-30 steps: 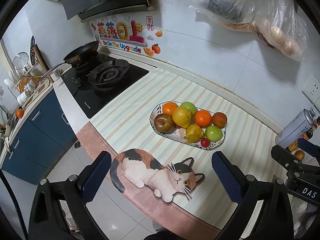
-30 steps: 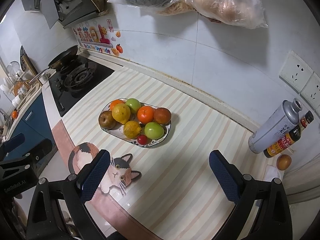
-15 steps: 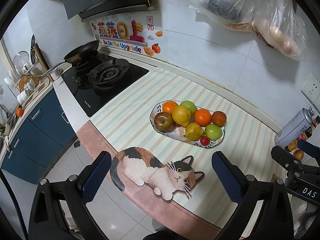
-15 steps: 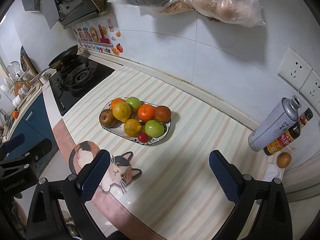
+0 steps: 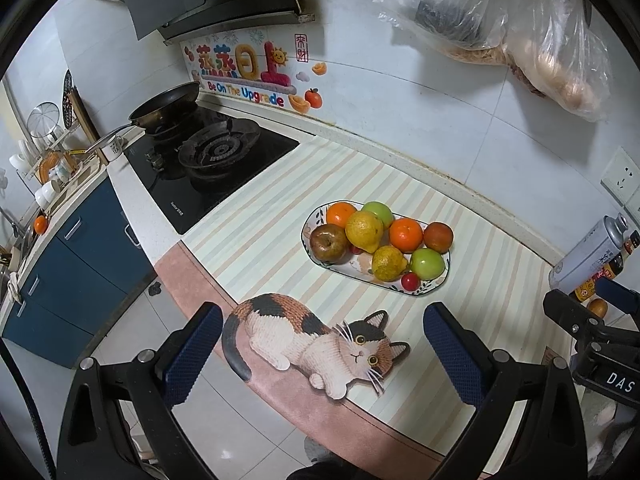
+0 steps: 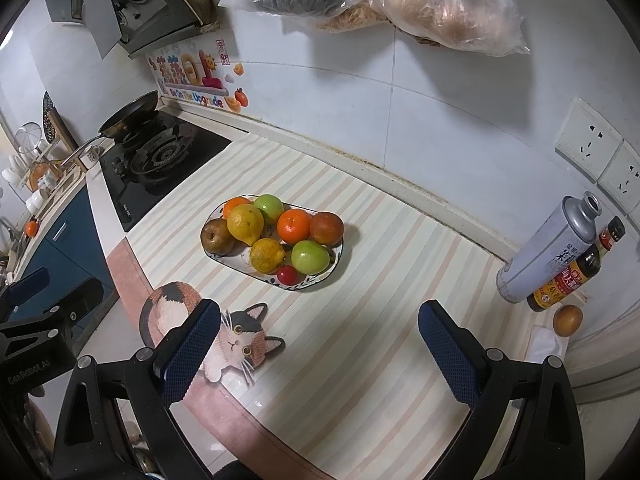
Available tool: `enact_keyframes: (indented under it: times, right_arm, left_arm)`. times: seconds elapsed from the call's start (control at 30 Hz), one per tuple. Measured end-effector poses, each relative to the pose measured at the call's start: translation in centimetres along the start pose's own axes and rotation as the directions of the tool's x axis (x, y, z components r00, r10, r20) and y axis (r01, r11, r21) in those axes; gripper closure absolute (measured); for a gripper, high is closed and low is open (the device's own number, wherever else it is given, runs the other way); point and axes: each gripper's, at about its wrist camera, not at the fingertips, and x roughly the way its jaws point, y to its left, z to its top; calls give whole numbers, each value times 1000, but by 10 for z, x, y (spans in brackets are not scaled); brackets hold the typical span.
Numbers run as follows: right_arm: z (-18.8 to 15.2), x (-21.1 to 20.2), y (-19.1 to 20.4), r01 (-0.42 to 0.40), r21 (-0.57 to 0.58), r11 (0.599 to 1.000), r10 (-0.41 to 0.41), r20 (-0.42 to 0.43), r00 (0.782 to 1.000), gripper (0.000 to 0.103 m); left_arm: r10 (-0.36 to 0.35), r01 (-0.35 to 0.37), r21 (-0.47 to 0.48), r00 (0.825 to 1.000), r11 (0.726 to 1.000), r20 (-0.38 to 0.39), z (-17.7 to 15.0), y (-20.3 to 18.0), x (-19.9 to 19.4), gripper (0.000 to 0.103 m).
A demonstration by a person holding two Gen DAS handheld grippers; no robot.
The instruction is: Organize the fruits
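An oval patterned plate (image 5: 430,289) (image 6: 338,258) stands mid-counter on the striped mat. It holds several fruits: oranges (image 5: 405,234) (image 6: 294,225), green apples (image 5: 427,263) (image 6: 310,256), yellow lemons (image 5: 364,230) (image 6: 245,223), a brown pear (image 5: 329,242) (image 6: 217,236) and a small red fruit (image 5: 410,281) (image 6: 289,275). My left gripper (image 5: 324,354) is open and empty, held above the counter's front edge, short of the plate. My right gripper (image 6: 320,354) is open and empty, nearer the plate's right side.
A gas stove (image 5: 212,160) with a pan (image 5: 168,106) lies left of the mat. A grey can (image 6: 546,250), a sauce bottle (image 6: 576,272) and a loose brown fruit (image 6: 567,320) stand at the right. Plastic bags (image 6: 400,0) hang on the wall. A cat picture (image 5: 320,344) marks the mat's front.
Both grippers have drifted slightly; the plate sits a touch higher in both views. Both stay open and empty. Nothing on the counter moved.
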Motion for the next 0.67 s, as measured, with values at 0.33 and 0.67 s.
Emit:
enact_keyframes:
  times: [0.33,0.67]
  right_arm:
    - [1,-2,1,-3,-1,1000,3,0,1000,2]
    - [1,-4,3,-4,1,1000,4,3,1000,2]
  left_arm:
    - [-4,4,3,1000,1000,1,1,0,-4,0]
    - [-4,4,5,1000,1000,12,3,-1,-5,0]
